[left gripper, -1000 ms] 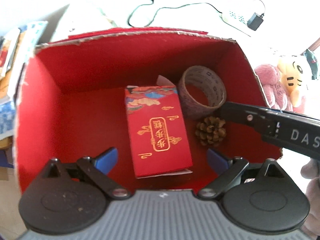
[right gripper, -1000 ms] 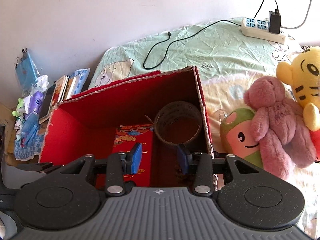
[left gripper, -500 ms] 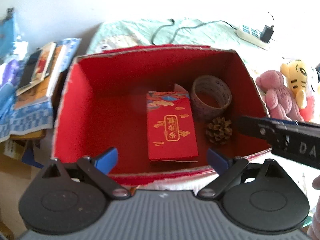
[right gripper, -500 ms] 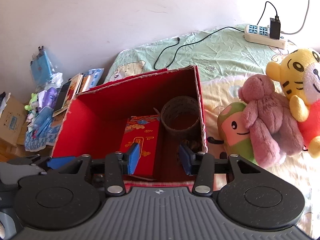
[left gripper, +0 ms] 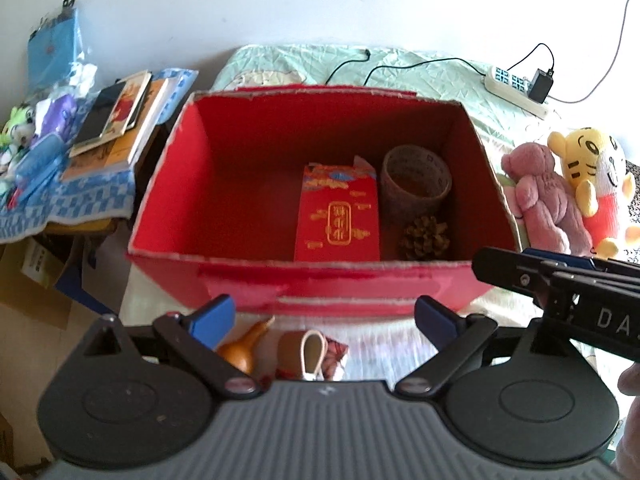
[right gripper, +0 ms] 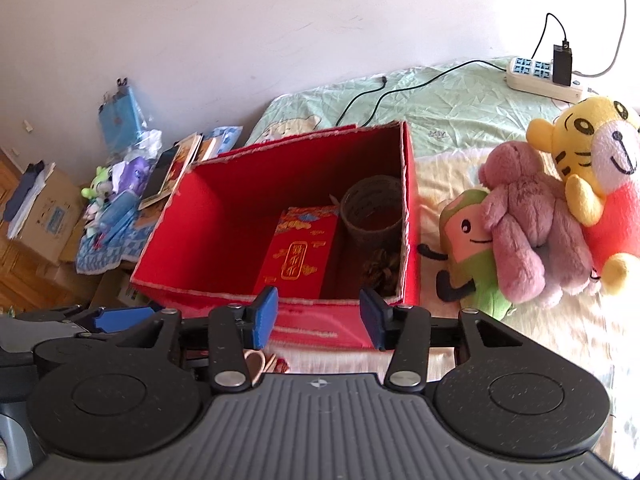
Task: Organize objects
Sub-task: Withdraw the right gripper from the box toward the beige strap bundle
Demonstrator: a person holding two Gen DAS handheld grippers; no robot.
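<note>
Red box (left gripper: pixel 320 280) holds envelope (left gripper: pixel 338 216), tape roll (left gripper: pixel 416 178), pine cone (left gripper: pixel 424 234). Left gripper (left gripper: pixel 324 316) and right gripper (right gripper: pixel 318 318) both spread, empty, in front of box. Likely between items; next, pick gourd (left gripper: pixel 240 346) just before the box.

We find the left wrist camera set above and just in front of the red box (left gripper: pixel 320 280), looking forward and down into its open top along the left gripper (left gripper: pixel 324 316). The right wrist camera sits near it on the right, also close, facing forward and slightly leftward past the right gripper (right gripper: pixel 318 316). Both views share the box interior, the bed (right gripper: pixel 448 108), the power strip (left gripper: pixel 516 86), the plush toys (right gripper: pixel 532 220) and the wall.
</note>
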